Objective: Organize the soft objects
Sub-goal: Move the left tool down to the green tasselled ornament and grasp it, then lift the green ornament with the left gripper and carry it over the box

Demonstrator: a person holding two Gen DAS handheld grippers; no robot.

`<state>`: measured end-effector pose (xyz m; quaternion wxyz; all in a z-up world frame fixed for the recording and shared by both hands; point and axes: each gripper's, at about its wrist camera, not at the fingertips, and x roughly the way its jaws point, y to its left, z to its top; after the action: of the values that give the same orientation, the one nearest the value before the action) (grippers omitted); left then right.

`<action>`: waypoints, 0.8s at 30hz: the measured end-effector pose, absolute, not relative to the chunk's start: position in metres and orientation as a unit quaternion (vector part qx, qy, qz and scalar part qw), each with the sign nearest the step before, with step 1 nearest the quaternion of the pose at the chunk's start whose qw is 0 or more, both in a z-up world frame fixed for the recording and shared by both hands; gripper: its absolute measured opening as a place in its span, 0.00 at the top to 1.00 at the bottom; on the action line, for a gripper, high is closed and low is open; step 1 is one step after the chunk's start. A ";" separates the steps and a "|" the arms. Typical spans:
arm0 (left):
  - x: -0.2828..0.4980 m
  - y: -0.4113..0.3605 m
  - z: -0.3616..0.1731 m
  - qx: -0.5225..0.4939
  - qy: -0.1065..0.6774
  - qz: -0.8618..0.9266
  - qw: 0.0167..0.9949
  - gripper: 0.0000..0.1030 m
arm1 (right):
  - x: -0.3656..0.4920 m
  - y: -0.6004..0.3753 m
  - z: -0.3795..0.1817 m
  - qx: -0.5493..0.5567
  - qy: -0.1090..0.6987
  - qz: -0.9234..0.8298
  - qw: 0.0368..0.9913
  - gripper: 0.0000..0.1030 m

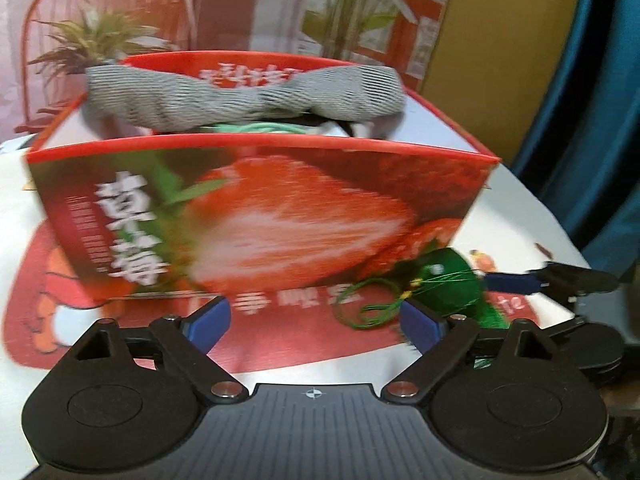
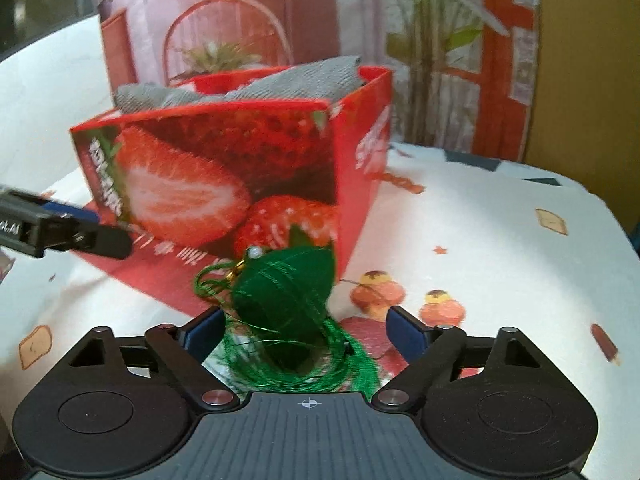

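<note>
1. One soft thing is left outside, as far as I can see: the green tasselled ornament (image 2: pixel 286 280), a thread-wound lump with a small gold bead and a loose fringe. It lies on the bench (image 2: pixel 500 240) just in front of the strawberry box (image 2: pixel 224 184), near the box's front corner.
2. My right hand-held gripper (image 2: pixel 306 326) sits over that ornament with its blue pads spread. The fringe and lower body lie between the pads, but I cannot see either pad pressing on it, so I judge it not yet pinched.
3. My left hand-held gripper (image 1: pixel 316 320) is also spread and holds nothing. It faces the front wall of the strawberry box, and the ornament lies off by its right finger.
4. Inside the box a grey knitted cloth (image 1: pixel 244 96) is draped across the top, sagging over the rim, and something pale green (image 1: pixel 256 128) shows beneath it. I take those as already put away, though the blur hides what else is in there.
5. By my reckoning most of the job is done. What is left is to close on the ornament, lift it with the tassel clear of the bench, and drop it over the box's rim; the grey cloth may want tucking in.
6. Beyond the box stand a potted plant (image 1: pixel 96 40) and a printed red and pink backdrop (image 2: pixel 500 60).
</note>
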<state>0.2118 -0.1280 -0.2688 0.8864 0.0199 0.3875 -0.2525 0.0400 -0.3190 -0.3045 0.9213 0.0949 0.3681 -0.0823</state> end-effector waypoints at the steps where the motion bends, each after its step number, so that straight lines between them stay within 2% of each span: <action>1: 0.212 -0.133 -0.270 0.017 0.389 -0.258 0.884 0.12 | 0.043 -0.319 -0.306 0.094 0.371 -0.077 0.921 0.26; 5: 0.217 -0.153 -0.271 0.011 0.395 -0.281 0.875 0.23 | 0.052 -0.316 -0.309 0.090 0.379 -0.055 0.919 0.37; 9: 0.220 -0.172 -0.274 0.007 0.399 -0.305 0.865 0.24 | 0.055 -0.313 -0.308 0.096 0.372 -0.042 0.922 0.51; 12: 0.221 -0.182 -0.279 -0.001 0.406 -0.317 0.857 0.24 | 0.056 -0.309 -0.307 0.096 0.365 -0.030 0.926 0.54; 15: 0.219 -0.184 -0.286 -0.009 0.416 -0.324 0.849 0.29 | 0.059 -0.303 -0.305 0.088 0.362 -0.014 0.928 0.57; 17: 0.219 -0.184 -0.290 -0.004 0.418 -0.320 0.850 0.33 | 0.062 -0.298 -0.304 0.085 0.362 -0.003 0.928 0.57; 21: 0.221 -0.178 -0.295 -0.010 0.421 -0.320 0.849 0.35 | 0.067 -0.294 -0.304 0.085 0.357 -0.002 0.930 0.58; 24: 0.223 -0.172 -0.297 -0.015 0.422 -0.320 0.848 0.40 | 0.068 -0.291 -0.304 0.083 0.355 -0.005 0.931 0.58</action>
<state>0.2232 -0.1722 -0.2968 0.8482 -0.0147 0.4221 -0.3196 0.0684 -0.2914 -0.3038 0.9311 0.0833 0.3552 -0.0047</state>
